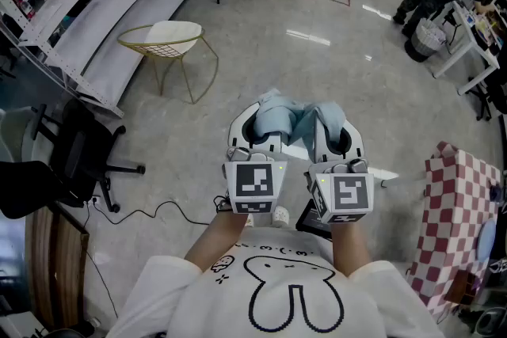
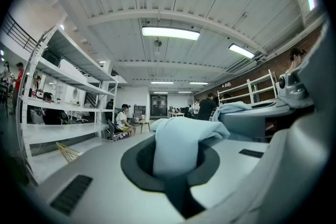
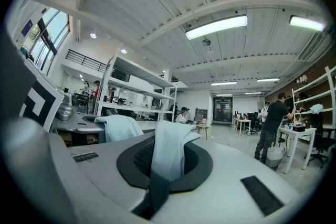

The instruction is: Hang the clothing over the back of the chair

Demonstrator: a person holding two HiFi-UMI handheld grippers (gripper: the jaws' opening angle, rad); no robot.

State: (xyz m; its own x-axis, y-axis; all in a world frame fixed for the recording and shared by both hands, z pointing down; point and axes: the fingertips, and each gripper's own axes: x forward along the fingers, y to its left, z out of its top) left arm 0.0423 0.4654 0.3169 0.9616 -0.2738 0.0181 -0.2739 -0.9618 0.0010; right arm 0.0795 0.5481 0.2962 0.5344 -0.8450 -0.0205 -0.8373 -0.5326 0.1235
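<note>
— State of the left tool?
— Clenched on a fold of the clothing, pale blue, bunched up out of the jaws. Held level.
— And the right tool?
— Likewise clamped on another fold of the clothing. Level too, just beside the left tool.
— Rest of the clothing?
— Slung in a short bunch between both tools, up off the floor, out ahead of a white shirt.
— Chair?
— Gold wire frame, white seat. Standing on the floor ahead and to the left, well apart from both tools and the clothing.
— Further out?
— Long white shelves just beyond the chair. Black office chair near left, red-checked cloth near right.
</note>
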